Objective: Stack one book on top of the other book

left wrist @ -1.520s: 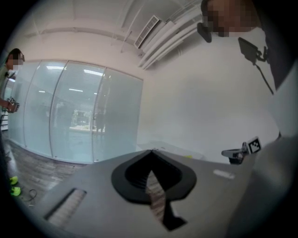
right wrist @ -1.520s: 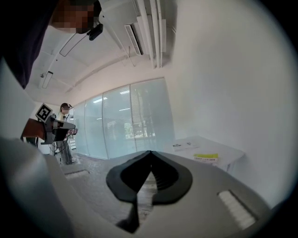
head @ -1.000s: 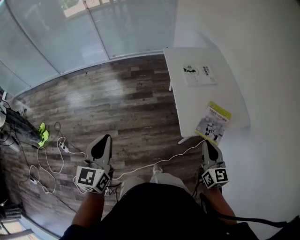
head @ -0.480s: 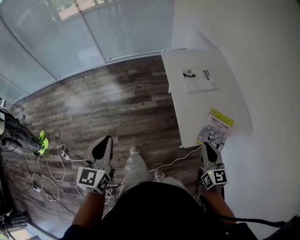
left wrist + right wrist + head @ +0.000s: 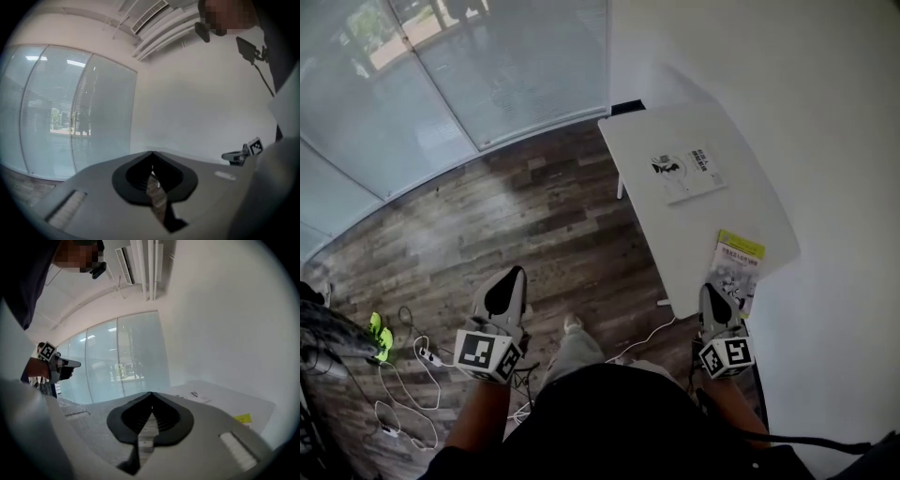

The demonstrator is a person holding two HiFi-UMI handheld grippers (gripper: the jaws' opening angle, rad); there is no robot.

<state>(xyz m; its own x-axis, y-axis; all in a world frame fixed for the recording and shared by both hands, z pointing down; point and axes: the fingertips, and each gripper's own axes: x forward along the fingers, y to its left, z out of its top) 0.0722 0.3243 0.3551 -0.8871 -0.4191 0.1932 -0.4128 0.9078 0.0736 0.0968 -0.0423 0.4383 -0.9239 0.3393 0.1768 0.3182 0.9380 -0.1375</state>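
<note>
- Left gripper [image 5: 512, 274]: jaws closed tip to tip and nothing between them. In its own view [image 5: 151, 154] only a thin sliver of floor shows behind the pads. It is held low over the floor [image 5: 487, 225], well left of the table [image 5: 661, 220].
- Right gripper [image 5: 709, 289]: jaws pressed together, also empty. Its own view [image 5: 151, 394] shows the pads meeting at the tip. The tip sits just short of the table's near end, and it touches neither book.
- Both grippers point forward, about level with each other, with the marker cubes facing the head camera. The person's legs and dark top fill the bottom of the head view.
- White book [image 5: 682, 172]: flat on the table's far half, cover up with dark print, turned slightly askew. The right gripper view shows it [image 5: 194, 395] as a pale slab past the jaws.
- Yellow book [image 5: 737, 264]: flat at the table's near right corner by the wall [image 5: 787, 112], with a yellow band at its far end and a grey picture below that. Its near end lies at or over the table edge, cannot tell which. It is just ahead of the right gripper's tip. One yellow corner [image 5: 243, 418] shows in the right gripper view.
- The books lie well apart with bare tabletop between them, not stacked.
- Surroundings: the floor is dark wood plank. A glass wall [image 5: 441, 84] runs along the far left. White cables [image 5: 403, 384] lie loose at lower left.
</note>
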